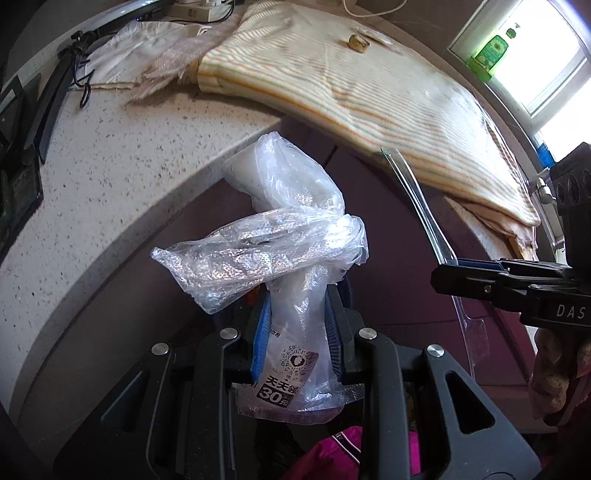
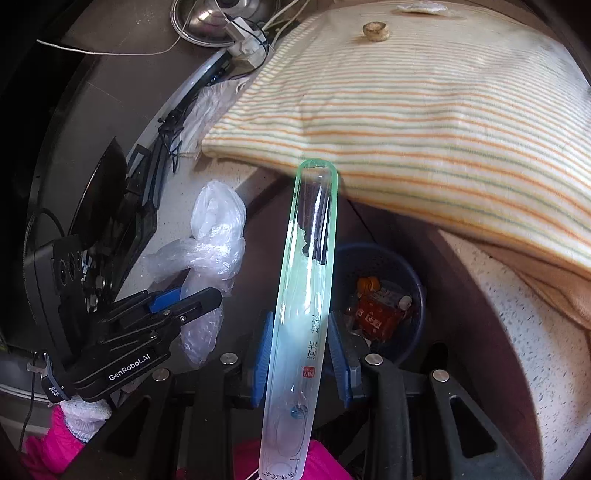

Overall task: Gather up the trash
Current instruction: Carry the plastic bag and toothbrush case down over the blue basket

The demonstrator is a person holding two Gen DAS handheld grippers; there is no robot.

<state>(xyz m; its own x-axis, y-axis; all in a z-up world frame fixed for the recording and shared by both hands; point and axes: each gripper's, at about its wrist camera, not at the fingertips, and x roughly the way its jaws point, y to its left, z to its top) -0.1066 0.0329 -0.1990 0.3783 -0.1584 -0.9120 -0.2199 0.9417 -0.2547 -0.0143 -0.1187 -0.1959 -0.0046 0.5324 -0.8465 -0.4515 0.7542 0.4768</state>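
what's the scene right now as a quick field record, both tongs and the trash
left tongs: shut on knotted plastic bag
right tongs: shut on long clear plastic package
bin: blue bucket on the floor below, already holding red wrappers
counter: speckled countertop with striped cloth
on cloth: small round tan piece, uncollected
status: neither item dropped into bucket yet

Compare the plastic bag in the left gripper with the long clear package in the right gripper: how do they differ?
The plastic bag is crumpled, soft and knotted; the clear package is long, stiff and straight. The bag looks milky; the package has a greenish edge. Both are see-through plastic with printed labels, each clamped in a gripper: left gripper, right gripper.
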